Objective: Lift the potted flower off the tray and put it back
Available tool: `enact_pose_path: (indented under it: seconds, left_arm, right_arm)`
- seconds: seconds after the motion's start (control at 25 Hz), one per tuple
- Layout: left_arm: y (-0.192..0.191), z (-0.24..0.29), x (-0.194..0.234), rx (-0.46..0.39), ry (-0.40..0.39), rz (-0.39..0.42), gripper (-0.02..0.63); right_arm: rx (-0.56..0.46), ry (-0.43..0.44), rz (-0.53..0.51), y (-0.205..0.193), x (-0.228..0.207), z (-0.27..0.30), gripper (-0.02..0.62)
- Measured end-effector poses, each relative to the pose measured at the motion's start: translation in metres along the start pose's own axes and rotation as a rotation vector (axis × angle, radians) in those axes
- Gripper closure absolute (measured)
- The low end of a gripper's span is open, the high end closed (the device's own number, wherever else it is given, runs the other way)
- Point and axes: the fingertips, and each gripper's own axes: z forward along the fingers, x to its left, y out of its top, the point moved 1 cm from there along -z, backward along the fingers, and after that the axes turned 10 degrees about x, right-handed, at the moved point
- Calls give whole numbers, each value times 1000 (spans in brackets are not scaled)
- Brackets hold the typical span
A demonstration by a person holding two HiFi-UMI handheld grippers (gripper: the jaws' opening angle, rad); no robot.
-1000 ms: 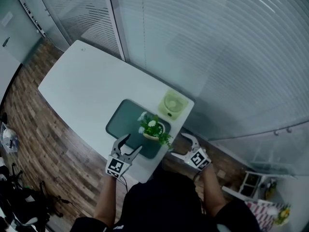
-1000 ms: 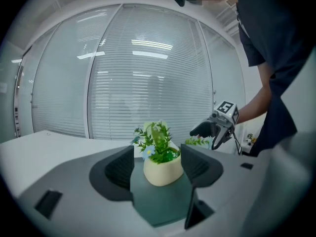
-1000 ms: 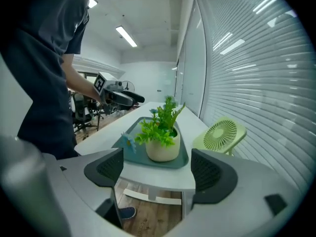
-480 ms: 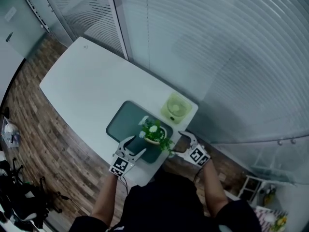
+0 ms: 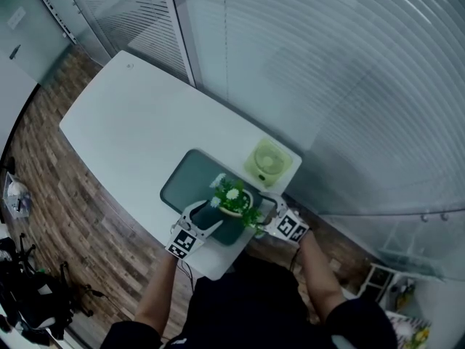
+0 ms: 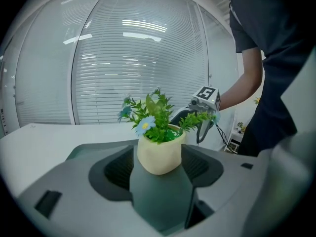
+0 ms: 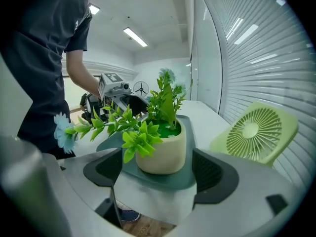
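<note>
White table (image 5: 123, 122) bears tray (image 5: 180, 182) with potted flower (image 5: 232, 198) between left tool (image 5: 204, 216) and right tool (image 5: 263, 213), both open-jawed.

potted flower (image 5: 234, 198) stands on the tray (image 5: 185, 184) (at its near-right end), fan (image 5: 267, 163) just beside.

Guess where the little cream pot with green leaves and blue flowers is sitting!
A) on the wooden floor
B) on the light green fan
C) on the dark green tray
C: the little cream pot with green leaves and blue flowers stands on the dark green tray, which lies on the white table.
</note>
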Motion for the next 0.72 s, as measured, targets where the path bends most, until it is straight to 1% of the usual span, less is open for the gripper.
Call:
enact_pose_path:
  seconds: [0.2, 0.28, 0.4, 0.56, 0.72]
  left_arm:
    - [-8, 11, 4, 19, -16, 6, 325]
    - [-14, 17, 3, 42, -28, 27, 324]
    - [-23, 21, 5, 72, -27, 60, 324]
    - [-18, 22, 12, 54, -11, 56, 324]
    - [-17, 29, 9, 59, -32, 75, 325]
  right_arm:
    - [20, 17, -12, 5, -2, 11, 192]
    - [15, 17, -12, 4, -2, 16, 192]
    - [49, 26, -34, 5, 0, 21, 189]
    - [34, 22, -36, 8, -3, 26, 189]
    - [41, 39, -49, 8, -4, 32, 187]
